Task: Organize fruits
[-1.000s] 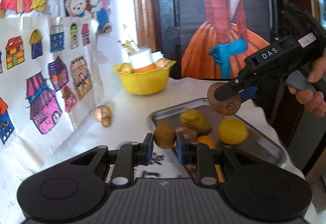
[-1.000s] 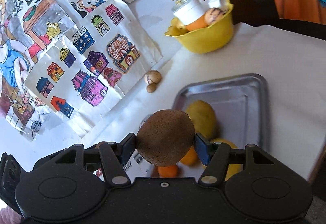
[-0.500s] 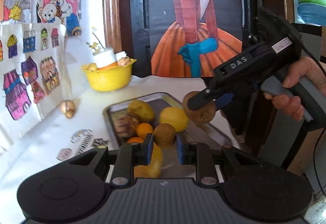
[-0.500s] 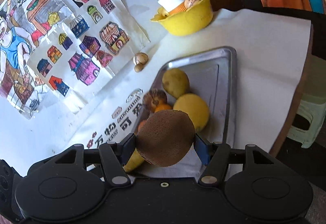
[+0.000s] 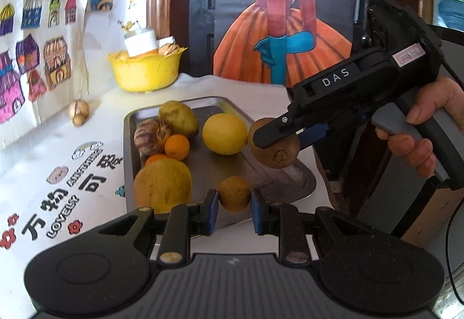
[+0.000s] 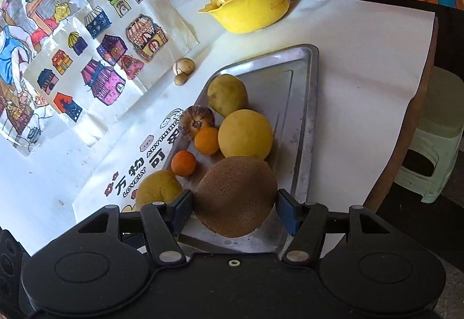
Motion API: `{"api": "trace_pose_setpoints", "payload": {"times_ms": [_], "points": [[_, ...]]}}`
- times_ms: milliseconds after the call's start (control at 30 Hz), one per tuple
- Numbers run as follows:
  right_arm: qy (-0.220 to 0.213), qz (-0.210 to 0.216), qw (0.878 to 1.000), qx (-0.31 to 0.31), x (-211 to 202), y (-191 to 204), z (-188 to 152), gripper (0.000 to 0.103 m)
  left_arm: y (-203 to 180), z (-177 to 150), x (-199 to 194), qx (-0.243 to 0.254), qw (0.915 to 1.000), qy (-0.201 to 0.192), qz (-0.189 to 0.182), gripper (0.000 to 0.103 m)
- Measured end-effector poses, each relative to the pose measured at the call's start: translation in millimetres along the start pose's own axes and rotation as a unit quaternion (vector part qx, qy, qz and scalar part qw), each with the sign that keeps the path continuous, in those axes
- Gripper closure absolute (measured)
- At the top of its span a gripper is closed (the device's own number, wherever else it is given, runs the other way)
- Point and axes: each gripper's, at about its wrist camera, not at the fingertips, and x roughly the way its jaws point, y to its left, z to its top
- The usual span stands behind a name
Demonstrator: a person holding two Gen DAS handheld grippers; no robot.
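Note:
A metal tray (image 5: pixel 284 179) (image 6: pixel 304 127) on the white cloth holds a lemon (image 5: pixel 224 133) (image 6: pixel 245 134), a pear (image 5: pixel 177 117) (image 6: pixel 227 94), two small oranges (image 5: pixel 177 146) (image 6: pixel 206 140), a striped brown fruit (image 5: pixel 149 136) (image 6: pixel 195 120) and a large yellow fruit (image 5: pixel 162 187) (image 6: pixel 158 188). My left gripper (image 5: pixel 232 210) is shut on a small brown round fruit (image 5: pixel 234 192) over the tray's near edge. My right gripper (image 6: pixel 235 208) is shut on a kiwi (image 6: pixel 236 195) (image 5: pixel 275 150) above the tray's right side.
A yellow bowl (image 5: pixel 146 71) (image 6: pixel 255 14) with a white cup and other items stands at the back. Two small nuts (image 5: pixel 78 111) (image 6: pixel 183 69) lie by the drawings on the wall. The table edge (image 6: pixel 426 104) drops off at right, with a green stool (image 6: pixel 435 145) below.
Both grippers have drawn back toward the tray's near end, still holding their fruits. The right gripper's kiwi now hangs lower over the tray's right side.

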Motion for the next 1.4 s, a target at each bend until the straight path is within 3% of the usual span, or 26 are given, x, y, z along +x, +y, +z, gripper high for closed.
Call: {"api": "trace_pose_setpoints", "payload": {"times_ms": [367,1133,1400], "points": [[0.005,-0.016,1.000,-0.009,11.1,-0.7,4.1,0.039,1.6,1.6,11.3,-0.022,0.9988,0.035,0.027,0.077],[0.021,-0.023,1.000,0.001,19.3,-0.2,3.1,0.038,4.5,5.6,14.4,-0.040,0.9975,0.051,0.029,0.077],[0.009,-0.026,1.000,0.003,10.5,0.8,3.2,0.037,-1.1,3.0,0.3,-0.036,0.9985,0.032,0.024,0.074]]}}
